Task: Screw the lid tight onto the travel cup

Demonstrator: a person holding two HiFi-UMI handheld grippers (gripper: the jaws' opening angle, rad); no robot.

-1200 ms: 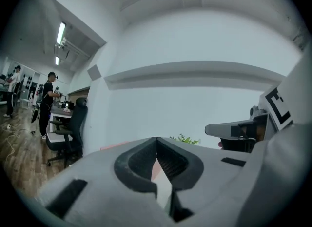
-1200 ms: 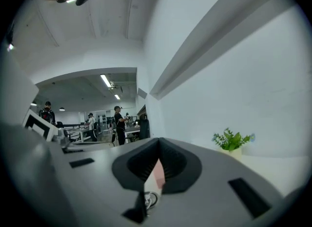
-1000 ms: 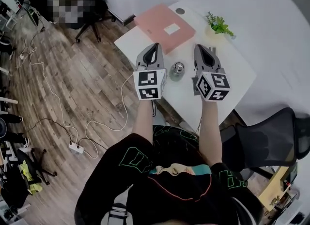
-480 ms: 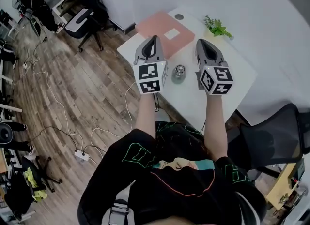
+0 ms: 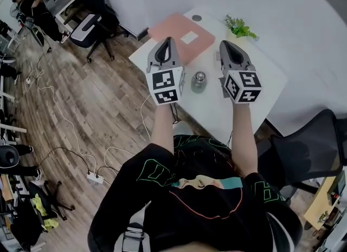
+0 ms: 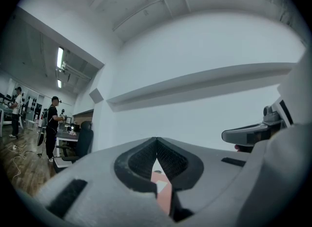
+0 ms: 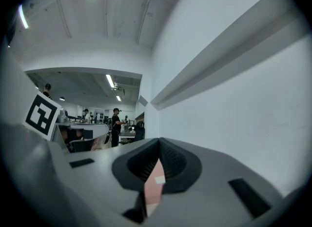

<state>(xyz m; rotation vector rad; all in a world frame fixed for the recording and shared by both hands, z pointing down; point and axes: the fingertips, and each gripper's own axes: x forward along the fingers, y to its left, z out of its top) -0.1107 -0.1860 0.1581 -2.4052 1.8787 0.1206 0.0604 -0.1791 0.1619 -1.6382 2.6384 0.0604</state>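
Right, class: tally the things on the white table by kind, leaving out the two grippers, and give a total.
Pink flat box with a white label: 1
Small green potted plant: 1
Silver metal travel cup: 1
Small grey round disc: 1
Total: 4

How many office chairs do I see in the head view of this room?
2. One dark office chair with a pale seat stands at the upper left; one black mesh chair stands right of the white table. Others may be hidden.
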